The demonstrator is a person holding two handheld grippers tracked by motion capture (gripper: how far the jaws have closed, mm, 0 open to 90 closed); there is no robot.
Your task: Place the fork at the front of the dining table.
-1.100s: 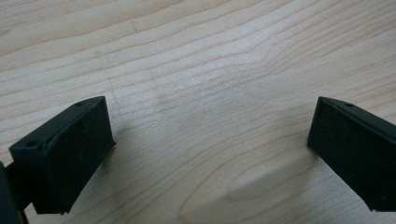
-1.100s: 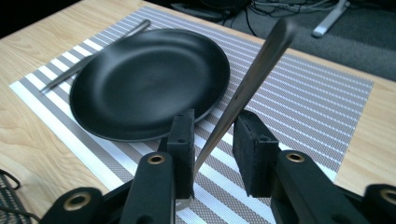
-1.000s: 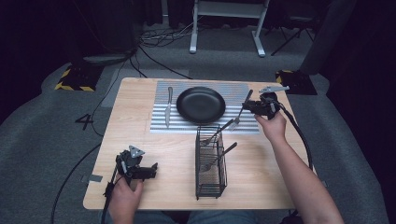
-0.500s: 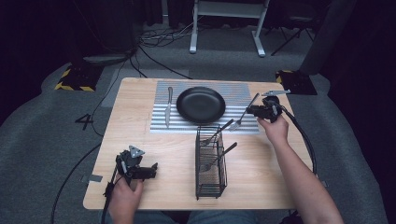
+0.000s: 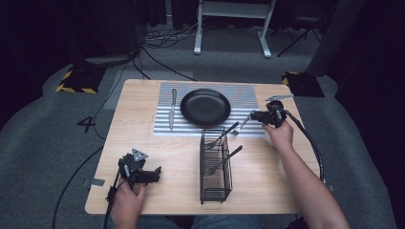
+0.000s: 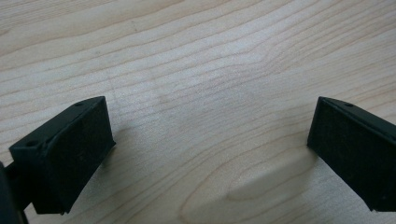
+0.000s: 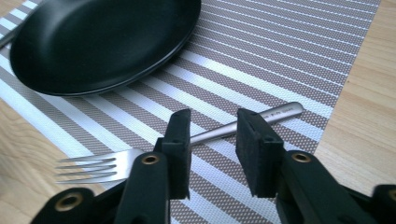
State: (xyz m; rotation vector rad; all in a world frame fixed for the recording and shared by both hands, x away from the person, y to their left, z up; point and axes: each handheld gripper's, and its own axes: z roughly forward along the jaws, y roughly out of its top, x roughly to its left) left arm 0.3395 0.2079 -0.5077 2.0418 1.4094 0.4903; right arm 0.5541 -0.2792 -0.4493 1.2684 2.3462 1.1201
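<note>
A silver fork (image 7: 93,169) lies on the striped placemat (image 7: 289,56) just right of the black plate (image 7: 102,37). My right gripper (image 7: 212,135) hovers close over the fork's handle, open, with a gap wider than the handle. In the high view the fork (image 5: 243,122) points down-left from the right gripper (image 5: 253,116), beside the plate (image 5: 205,107). A knife (image 5: 172,109) lies left of the plate. My left gripper (image 5: 155,172) rests at the table's front left, and its own view shows it (image 6: 210,154) wide open over bare wood.
A black wire rack (image 5: 216,167) stands in front of the placemat (image 5: 248,93) and holds two utensils (image 5: 225,136) leaning out to the right. The wooden table (image 5: 143,95) ends just right of my right hand. Cables trail off both sides.
My right gripper came down toward the mat with the fork, which was held tilted above it before. The fork now lies flat and the jaws have parted. The left gripper has not moved.
</note>
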